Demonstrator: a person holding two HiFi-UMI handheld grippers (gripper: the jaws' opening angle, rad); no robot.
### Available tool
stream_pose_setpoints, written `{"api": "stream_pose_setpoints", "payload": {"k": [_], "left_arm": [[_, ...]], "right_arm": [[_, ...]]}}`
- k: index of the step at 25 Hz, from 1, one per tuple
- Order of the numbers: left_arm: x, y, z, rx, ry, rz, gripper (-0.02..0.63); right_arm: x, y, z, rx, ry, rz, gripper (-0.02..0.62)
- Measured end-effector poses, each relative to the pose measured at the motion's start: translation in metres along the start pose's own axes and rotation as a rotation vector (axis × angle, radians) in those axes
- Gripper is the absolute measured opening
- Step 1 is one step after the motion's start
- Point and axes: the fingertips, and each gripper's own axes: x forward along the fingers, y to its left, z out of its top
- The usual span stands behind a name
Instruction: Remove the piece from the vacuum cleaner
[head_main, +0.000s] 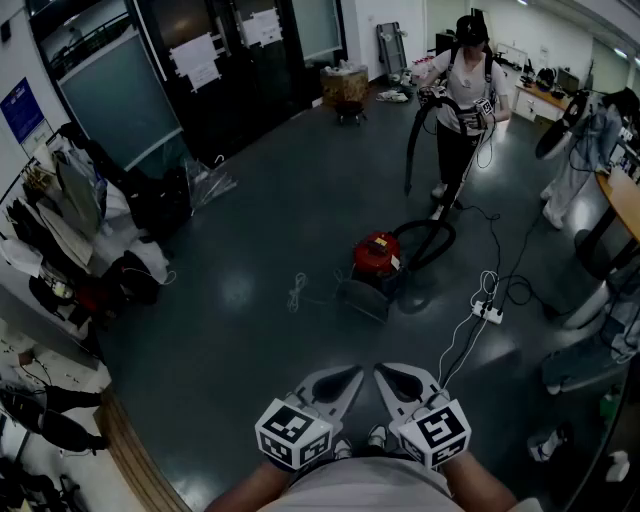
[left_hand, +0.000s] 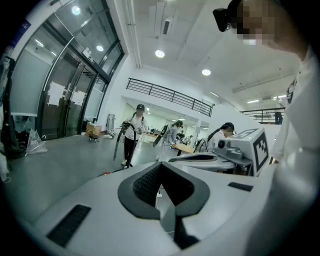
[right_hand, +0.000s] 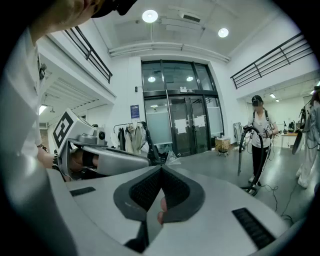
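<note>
A red vacuum cleaner (head_main: 377, 254) stands on the dark floor in the middle of the head view, a few steps ahead of me. Its black hose (head_main: 428, 243) loops at its right side. A flat grey part (head_main: 362, 297) lies against its near side. My left gripper (head_main: 347, 380) and right gripper (head_main: 388, 378) are held side by side low in front of my body, far from the vacuum. Both are shut with nothing between the jaws, as the left gripper (left_hand: 161, 167) and right gripper (right_hand: 161, 170) views also show.
Another person (head_main: 461, 90) stands behind the vacuum holding a black hose (head_main: 415, 135). A white power strip (head_main: 488, 312) and cables lie to the vacuum's right, a coiled white cord (head_main: 296, 292) to its left. Clothes racks (head_main: 60, 205) line the left; desks (head_main: 620, 190) the right.
</note>
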Motion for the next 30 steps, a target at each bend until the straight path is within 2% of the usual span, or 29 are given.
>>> {"api": "stream_pose_setpoints", "payload": {"k": [11,17,25,30], "left_arm": [[0.021,-0.004,-0.002,0.005,0.006,-0.002,0.005],[0.031,0.0,-0.008,-0.001,0.008,-0.008,0.005],[0.056,0.009,-0.01,0.007,0.013,0.023,0.005],[0.067,0.018,0.001,0.005,0.01,0.047,0.005]], "right_arm": [[-0.003,-0.018,-0.006,0.013,0.004,0.012,0.012],[0.001,-0.025,-0.005,0.043,-0.009,0.05,0.012],[0.002,-0.047,-0.012,0.051,-0.008,0.077,0.012],[0.009,-0.066,-0.007,0.065,-0.013,0.083,0.012]]}}
